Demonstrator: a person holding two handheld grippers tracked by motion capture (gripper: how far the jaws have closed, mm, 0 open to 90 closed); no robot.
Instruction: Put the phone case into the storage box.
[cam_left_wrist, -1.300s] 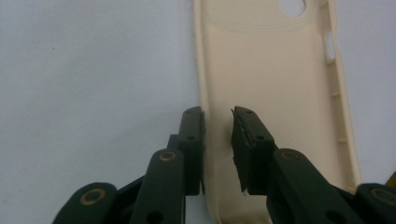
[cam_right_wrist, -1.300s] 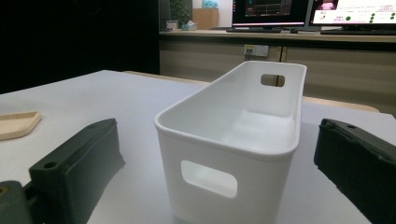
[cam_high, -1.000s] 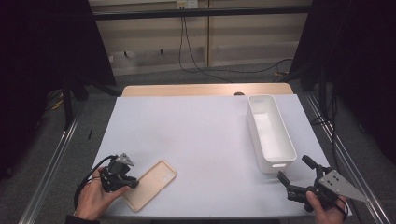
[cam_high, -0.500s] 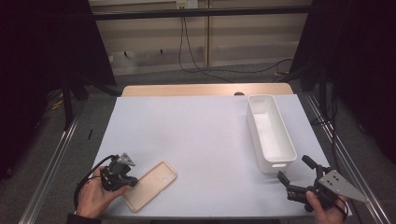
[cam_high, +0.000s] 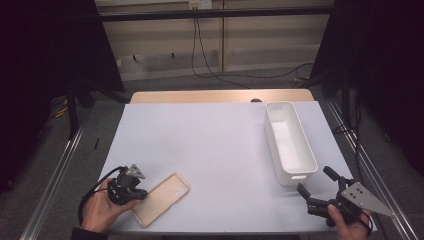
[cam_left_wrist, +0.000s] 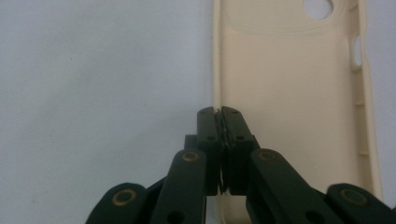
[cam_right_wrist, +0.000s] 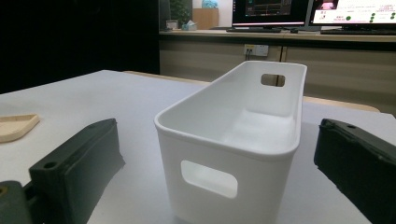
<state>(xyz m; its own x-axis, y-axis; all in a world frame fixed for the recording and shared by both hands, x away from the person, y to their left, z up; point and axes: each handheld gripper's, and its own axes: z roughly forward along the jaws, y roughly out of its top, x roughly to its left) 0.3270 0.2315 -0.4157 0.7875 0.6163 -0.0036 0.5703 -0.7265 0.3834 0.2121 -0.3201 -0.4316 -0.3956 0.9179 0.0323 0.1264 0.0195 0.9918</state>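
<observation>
Cream phone case (cam_high: 161, 198) lies flat, open side up, at near left of white worktop (cam_high: 215, 150). Left tool (cam_left_wrist: 222, 114) clamped on its long edge wall; jaws have just been closing. Grip made; lift and carry left, likely to white bin (cam_high: 289, 142) at right. Right tool (cam_high: 320, 186) wide, idle, facing bin. No readable writing on case or bin.

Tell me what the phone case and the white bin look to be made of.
Phone case: likely soft rubbery plastic or silicone, cream, matte; thin moulded lip and cut-outs, with the left gripper shut on its edge. White bin: apparently rigid moulded plastic, smooth with a slight sheen; rounded rim and handle slots.
</observation>
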